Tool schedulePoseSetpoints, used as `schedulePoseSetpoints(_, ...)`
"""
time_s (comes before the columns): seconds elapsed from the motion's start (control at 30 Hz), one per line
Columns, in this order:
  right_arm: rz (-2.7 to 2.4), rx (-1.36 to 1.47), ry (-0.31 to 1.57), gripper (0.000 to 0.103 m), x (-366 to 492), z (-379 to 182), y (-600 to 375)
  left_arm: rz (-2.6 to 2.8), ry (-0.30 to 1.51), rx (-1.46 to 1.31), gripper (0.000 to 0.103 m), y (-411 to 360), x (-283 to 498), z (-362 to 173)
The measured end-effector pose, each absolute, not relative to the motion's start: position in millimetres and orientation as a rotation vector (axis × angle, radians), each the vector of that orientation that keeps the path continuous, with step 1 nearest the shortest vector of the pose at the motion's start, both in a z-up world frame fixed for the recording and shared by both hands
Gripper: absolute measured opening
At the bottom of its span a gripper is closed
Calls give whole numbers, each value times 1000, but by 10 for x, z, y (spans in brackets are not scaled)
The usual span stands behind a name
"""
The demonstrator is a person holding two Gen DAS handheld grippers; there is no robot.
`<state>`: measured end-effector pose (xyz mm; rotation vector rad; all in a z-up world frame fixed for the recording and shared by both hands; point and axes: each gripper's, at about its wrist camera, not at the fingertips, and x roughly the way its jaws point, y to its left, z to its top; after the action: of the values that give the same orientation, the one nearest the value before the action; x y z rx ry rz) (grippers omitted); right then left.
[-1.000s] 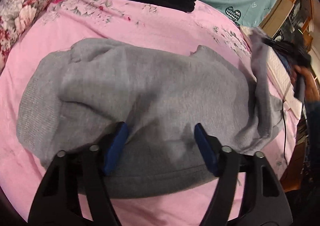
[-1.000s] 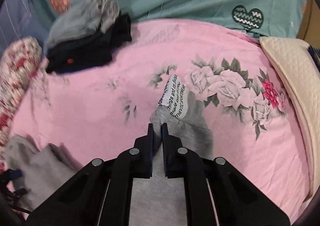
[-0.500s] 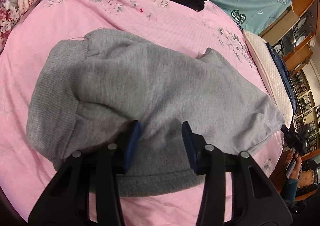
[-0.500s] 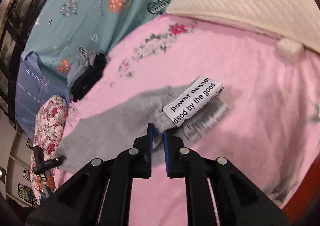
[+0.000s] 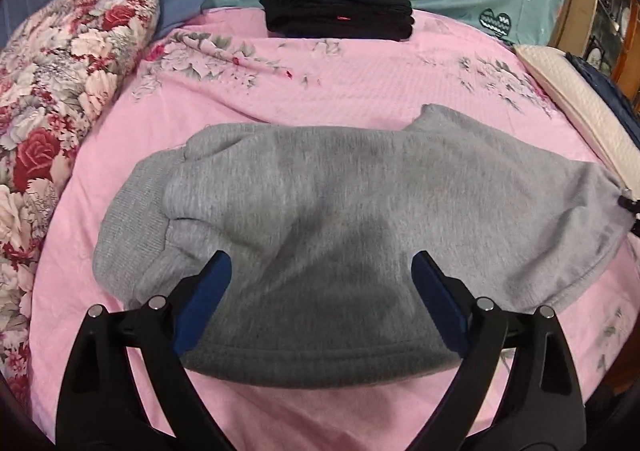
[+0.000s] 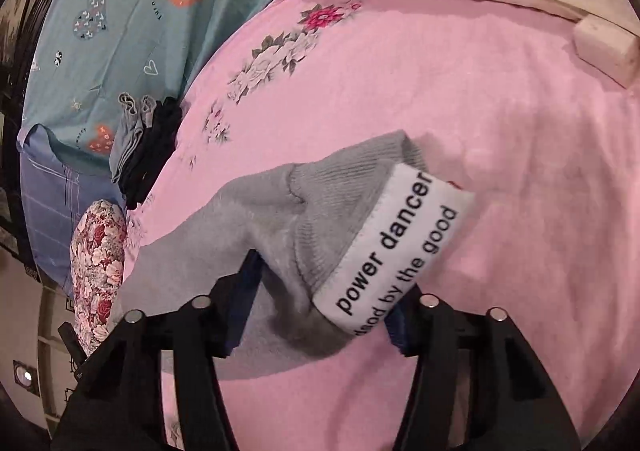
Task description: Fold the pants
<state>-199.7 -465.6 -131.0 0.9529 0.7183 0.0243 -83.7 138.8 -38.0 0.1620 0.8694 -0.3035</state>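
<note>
Both your grippers have just let go, left gripper [image 5: 322,291] spread wide, right gripper [image 6: 320,291] released around the cuff, leaving the grey pants [image 5: 340,219] folded on the pink bedspread [image 5: 360,91].

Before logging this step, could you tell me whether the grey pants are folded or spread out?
Folded: the grey pants lie doubled into a compact bundle on the pink bedsheet, with no separate legs showing.

Pants [image 5: 340,235] on bedspread [image 5: 360,83], folded stack [image 5: 340,7] behind, pillow [image 5: 60,99] left
</note>
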Motion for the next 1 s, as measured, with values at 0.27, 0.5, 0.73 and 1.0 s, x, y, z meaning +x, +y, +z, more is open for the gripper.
schedulePoseSetpoints(0.27,117,820,495,23,-2360,-748,-4730,-283,923,76,93,1395,-765,-476)
schedulePoseSetpoints(0.5,-70,796,734,46,-2550,-1164,-4758,-290,903,143,93,1442,-882,-456)
schedulePoseSetpoints(0.73,99,485,636,61,-1843,-132,-4296,-232,859,71,94,1673,-805,-414)
schedulePoseSetpoints(1.0,634,280,817,61,176,-88,-2414,-250,851,126,94,1735,-910,-348)
